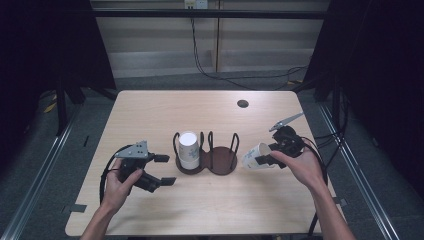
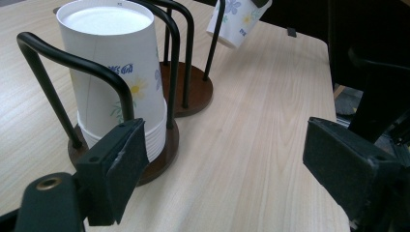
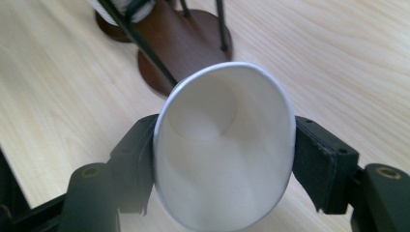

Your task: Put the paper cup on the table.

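The right tool (image 1: pixel 264 159) is gripping a paper cup (image 1: pixel 254 156) on its side beside the cup holder (image 1: pixel 206 155); the left tool (image 1: pixel 163 170) is hovering with jaws spread above the bench (image 1: pixel 280 200).

My left tongs (image 2: pixel 222 174) stand wide apart over the wooden counter (image 2: pixel 251 121), gripping nothing. Just past my left jaw, a stack of upturned paper cups (image 2: pixel 116 72) sits in the wire rack (image 2: pixel 171 63). Farther off, another cup (image 2: pixel 237 19) hangs tilted above the counter.
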`<state>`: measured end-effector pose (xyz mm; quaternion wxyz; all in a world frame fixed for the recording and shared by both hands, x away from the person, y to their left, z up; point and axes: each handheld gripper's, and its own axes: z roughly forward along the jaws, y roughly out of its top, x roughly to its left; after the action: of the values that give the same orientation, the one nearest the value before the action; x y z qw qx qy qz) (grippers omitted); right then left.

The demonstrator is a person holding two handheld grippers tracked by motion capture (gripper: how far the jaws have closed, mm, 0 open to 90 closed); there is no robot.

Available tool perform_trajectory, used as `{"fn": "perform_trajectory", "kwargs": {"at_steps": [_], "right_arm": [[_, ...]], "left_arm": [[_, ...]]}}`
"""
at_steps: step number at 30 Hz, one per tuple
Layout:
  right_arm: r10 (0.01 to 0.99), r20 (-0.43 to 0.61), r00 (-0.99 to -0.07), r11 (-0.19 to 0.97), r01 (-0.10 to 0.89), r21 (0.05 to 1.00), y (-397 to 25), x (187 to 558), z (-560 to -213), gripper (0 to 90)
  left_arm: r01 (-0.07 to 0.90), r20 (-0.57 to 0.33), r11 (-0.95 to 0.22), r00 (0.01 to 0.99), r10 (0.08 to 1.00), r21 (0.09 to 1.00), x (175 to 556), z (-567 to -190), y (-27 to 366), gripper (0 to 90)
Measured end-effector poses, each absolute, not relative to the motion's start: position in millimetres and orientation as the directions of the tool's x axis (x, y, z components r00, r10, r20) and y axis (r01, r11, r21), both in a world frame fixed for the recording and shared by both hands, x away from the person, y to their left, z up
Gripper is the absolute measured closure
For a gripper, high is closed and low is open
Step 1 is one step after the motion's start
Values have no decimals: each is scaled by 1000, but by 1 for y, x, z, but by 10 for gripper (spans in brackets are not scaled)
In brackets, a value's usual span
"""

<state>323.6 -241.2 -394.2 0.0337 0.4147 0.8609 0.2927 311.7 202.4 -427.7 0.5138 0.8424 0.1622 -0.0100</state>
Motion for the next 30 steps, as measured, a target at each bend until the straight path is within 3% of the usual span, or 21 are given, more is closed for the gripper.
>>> {"fn": "perform_trajectory", "kwargs": {"at_steps": [30], "right_arm": [[810, 53, -584, 544, 782, 303, -235, 371, -403, 279]], "left_arm": [[286, -184, -422, 946, 266, 860, 314, -429, 207, 159]]}}
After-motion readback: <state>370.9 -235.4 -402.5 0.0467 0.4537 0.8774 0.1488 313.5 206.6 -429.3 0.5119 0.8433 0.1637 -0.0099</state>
